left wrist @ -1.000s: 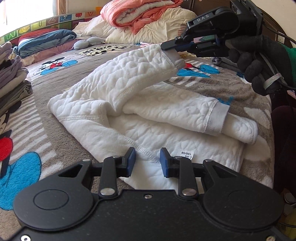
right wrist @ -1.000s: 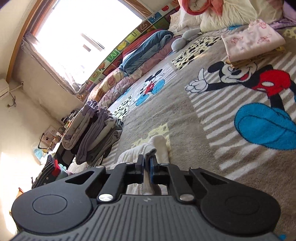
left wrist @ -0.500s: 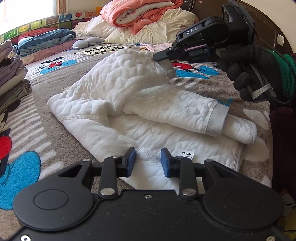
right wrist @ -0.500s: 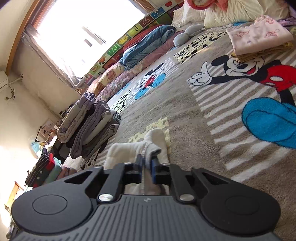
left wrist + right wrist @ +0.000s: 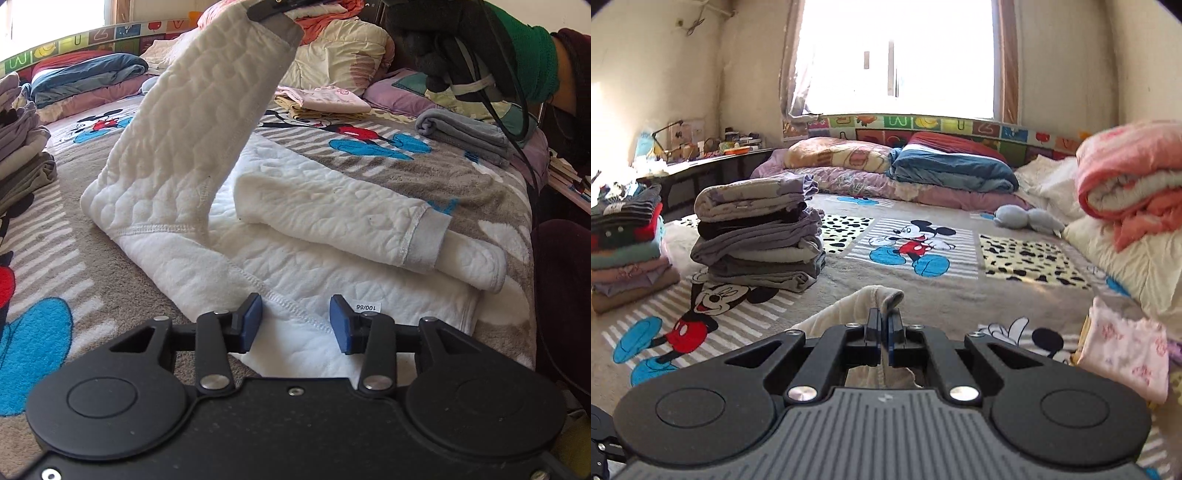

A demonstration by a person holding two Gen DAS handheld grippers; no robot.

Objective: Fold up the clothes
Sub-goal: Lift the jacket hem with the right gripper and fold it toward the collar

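Observation:
A white quilted top (image 5: 332, 236) lies on the cartoon-print bed blanket (image 5: 74, 221). One sleeve (image 5: 369, 214) is folded across its body. The other sleeve (image 5: 192, 122) stands lifted steeply, its grey cuff (image 5: 284, 31) pinched by my right gripper (image 5: 271, 9) at the top edge. In the right wrist view that gripper (image 5: 884, 325) is shut on the cuff (image 5: 890, 297), with the sleeve hanging below. My left gripper (image 5: 297, 323) hovers low over the near hem beside the size tag (image 5: 365, 307). Its jaws are opening, and the blue pads (image 5: 253, 321) do not press the cloth.
Two stacks of folded clothes (image 5: 757, 236) (image 5: 624, 251) stand at the left. A folded pink garment (image 5: 325, 101) and a grey one (image 5: 465, 131) lie behind the top. Pillows and blankets (image 5: 945, 166) line the far side. A gloved hand (image 5: 443, 44) holds the right gripper.
The right gripper has risen and rolled level, pulling the sleeve from a low slant to steeply upright. The left gripper's jaws have widened while it stays in place.

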